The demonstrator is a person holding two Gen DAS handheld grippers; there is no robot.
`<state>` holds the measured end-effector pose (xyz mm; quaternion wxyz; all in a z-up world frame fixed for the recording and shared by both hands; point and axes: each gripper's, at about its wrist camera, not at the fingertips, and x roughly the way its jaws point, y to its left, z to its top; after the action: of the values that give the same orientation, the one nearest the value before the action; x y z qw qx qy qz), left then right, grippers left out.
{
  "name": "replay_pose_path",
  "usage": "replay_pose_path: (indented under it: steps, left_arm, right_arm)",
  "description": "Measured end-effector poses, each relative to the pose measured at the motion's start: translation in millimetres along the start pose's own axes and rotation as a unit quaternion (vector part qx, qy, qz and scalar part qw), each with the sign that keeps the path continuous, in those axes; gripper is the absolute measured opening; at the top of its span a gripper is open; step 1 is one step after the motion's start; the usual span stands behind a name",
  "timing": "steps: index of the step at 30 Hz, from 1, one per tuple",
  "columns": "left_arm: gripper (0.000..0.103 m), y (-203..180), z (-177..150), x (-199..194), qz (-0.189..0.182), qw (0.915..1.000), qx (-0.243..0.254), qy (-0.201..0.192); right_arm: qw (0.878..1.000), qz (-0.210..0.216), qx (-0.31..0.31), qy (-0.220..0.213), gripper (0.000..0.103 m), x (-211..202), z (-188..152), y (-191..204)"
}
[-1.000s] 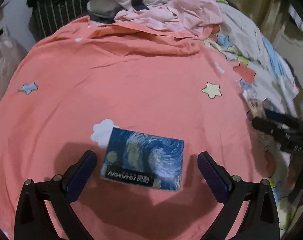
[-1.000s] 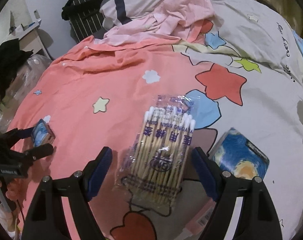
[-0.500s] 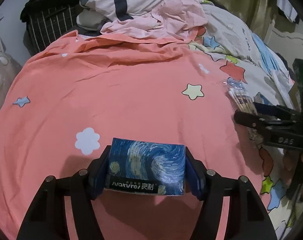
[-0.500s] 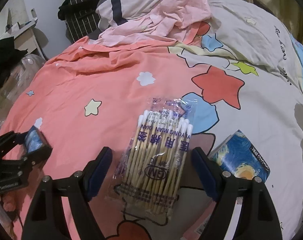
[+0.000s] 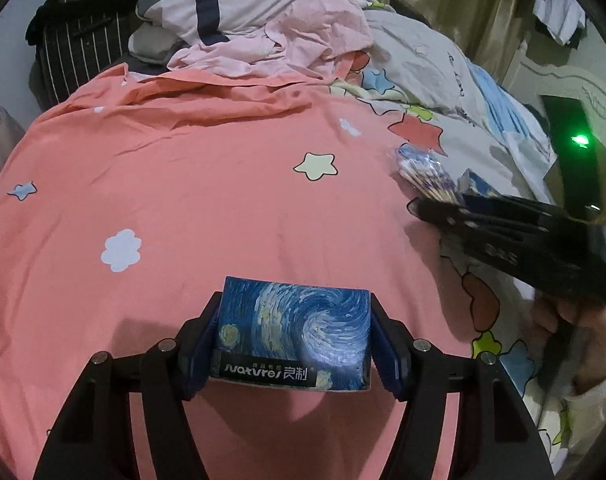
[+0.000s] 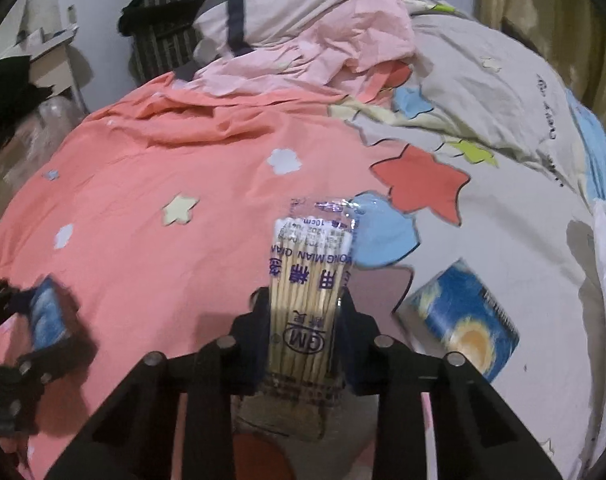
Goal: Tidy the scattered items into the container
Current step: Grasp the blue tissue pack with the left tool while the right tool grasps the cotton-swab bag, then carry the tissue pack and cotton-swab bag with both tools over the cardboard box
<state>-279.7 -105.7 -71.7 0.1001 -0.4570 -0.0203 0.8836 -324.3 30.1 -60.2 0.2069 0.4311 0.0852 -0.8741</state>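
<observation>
The left gripper [image 5: 293,340] clamps a tissue pack [image 5: 295,336] at lower centre. The right gripper [image 6: 303,332], jaws closing, pinches a swab bag [image 6: 307,296]; another pack [image 6: 463,320] lies at its right. Around them spreads a coral sheet [image 5: 203,200], with crumpled bedding [image 6: 303,40] at the top.

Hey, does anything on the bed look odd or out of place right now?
No spill or damage shows. One tissue pack lies loose and askew on the cream star sheet. The heap of clothes at the far end is rumpled. No container is in view.
</observation>
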Motion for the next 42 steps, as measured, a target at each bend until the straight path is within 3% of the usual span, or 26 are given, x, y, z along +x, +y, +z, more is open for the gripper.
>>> replay_pose_path:
  steps: [10,19,25,30,42]
  left_arm:
    - [0.068,-11.6,-5.7,-25.0,-0.019,0.9997,-0.015,-0.001]
    - [0.068,-36.6,-22.2,-57.1,-0.018,0.9996,-0.013,-0.016]
    - [0.068,-56.7,-39.3,-74.3,-0.009,0.9999,0.000,-0.014]
    - [0.068,-77.9,-54.3,-87.3,-0.021,0.9997,0.007,-0.011]
    - [0.068,-156.5,-51.9,-131.3,-0.053,0.9964,0.052,-0.042]
  right_arm:
    - [0.996,0.081,-0.024,-0.015,0.024,-65.9,-30.6,22.9]
    - [0.993,0.104,-0.029,-0.051,0.025,-120.1,-73.9,22.5]
    - [0.994,0.098,-0.018,-0.054,0.025,-134.2,-98.4,10.9]
    - [0.993,0.108,-0.012,-0.053,0.025,-146.9,-110.9,8.2]
    - [0.990,0.088,-0.010,-0.108,0.025,-230.0,-131.5,-20.1]
